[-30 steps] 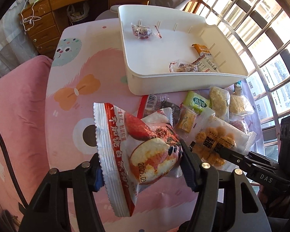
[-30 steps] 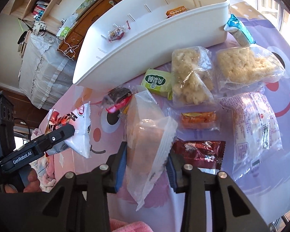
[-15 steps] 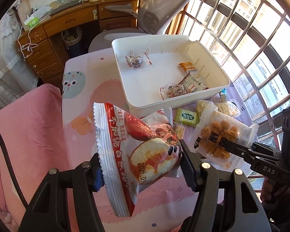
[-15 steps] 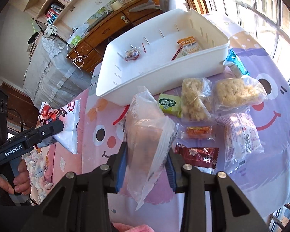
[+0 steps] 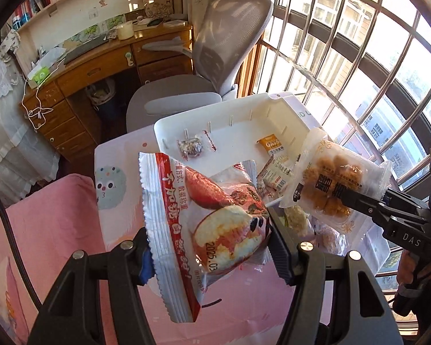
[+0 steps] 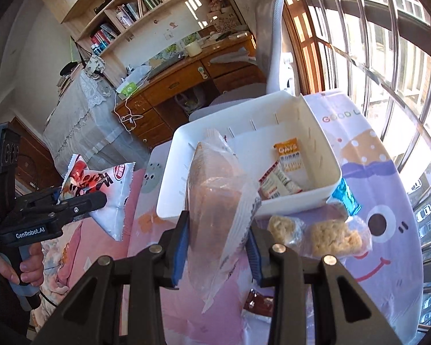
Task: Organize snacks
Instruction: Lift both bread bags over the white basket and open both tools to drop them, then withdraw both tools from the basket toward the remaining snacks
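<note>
My left gripper is shut on a red and white snack bag and holds it in the air, above and in front of the white bin. My right gripper is shut on a clear bag of golden puffs, also raised in front of the bin. The same puff bag shows in the left wrist view, and the red bag in the right wrist view. The bin holds a few small snacks, among them an orange oat bar.
Loose snacks lie on the cartoon tablecloth by the bin: two rice-crisp packs, a blue packet, a dark red packet. A grey office chair and wooden desk stand behind. Barred windows are at right.
Both grippers have risen and pulled back with their bags, so the bin and table look smaller and lower. The jaws have kept their grips.
</note>
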Available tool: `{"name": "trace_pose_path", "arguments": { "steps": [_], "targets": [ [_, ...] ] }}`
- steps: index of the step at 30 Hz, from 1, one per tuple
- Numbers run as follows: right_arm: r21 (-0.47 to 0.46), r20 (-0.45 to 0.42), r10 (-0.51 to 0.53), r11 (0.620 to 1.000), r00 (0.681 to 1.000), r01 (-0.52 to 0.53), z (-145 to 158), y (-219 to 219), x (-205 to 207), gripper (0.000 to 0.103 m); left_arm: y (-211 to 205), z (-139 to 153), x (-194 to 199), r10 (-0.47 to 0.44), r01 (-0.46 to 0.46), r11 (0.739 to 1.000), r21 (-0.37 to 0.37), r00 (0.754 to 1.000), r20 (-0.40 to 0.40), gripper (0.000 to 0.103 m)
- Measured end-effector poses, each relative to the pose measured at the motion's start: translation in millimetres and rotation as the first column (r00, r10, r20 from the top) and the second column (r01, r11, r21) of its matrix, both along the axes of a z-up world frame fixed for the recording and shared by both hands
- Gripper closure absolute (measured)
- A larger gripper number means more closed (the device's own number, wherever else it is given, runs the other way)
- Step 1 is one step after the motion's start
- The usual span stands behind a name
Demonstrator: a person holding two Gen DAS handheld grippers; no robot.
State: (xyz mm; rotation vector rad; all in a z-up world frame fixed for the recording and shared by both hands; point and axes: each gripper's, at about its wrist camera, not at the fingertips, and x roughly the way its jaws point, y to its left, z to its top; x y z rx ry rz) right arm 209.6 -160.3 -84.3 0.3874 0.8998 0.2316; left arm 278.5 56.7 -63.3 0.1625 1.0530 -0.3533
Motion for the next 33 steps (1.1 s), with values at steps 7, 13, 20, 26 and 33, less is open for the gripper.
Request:
{"name": "trace_pose_path", "arguments": {
  "steps": [7, 13, 20, 26, 33],
  "targets": [
    [-0.027, 0.039, -0.024, 0.999, 0.999, 0.025, 9, -19, 29, 0.067, -15, -1, 33, 0.044, -0.044, 0.999, 0.004, 0.999, 0.010, 0.040],
    [-0.059, 0.057, -0.035, 0.998, 0.998, 0.038, 7, -32, 48, 0.067, -25, -15, 54, 0.075, -0.075, 0.997, -0.031, 0.997, -0.011, 0.040],
    [-0.029, 0.030, -0.066, 0.997, 0.997, 0.067, -7, -44, 63, 0.062, -35, -27, 67, 0.082, -0.084, 0.995, -0.059, 0.996, -0.047, 0.032],
    [-0.035, 0.012, -0.056, 0.998, 0.998, 0.057, -11, -44, 62, 0.062, -37, -28, 59, 0.073, -0.077, 0.995, -0.062, 0.995, -0.065, 0.028],
    [-0.040, -0.002, -0.078, 0.996, 0.997, 0.078, -8, -46, 47, 0.062, -29, -22, 44, 0.073, -0.078, 0.995, -0.066, 0.995, -0.069, 0.028]
  ]
}}
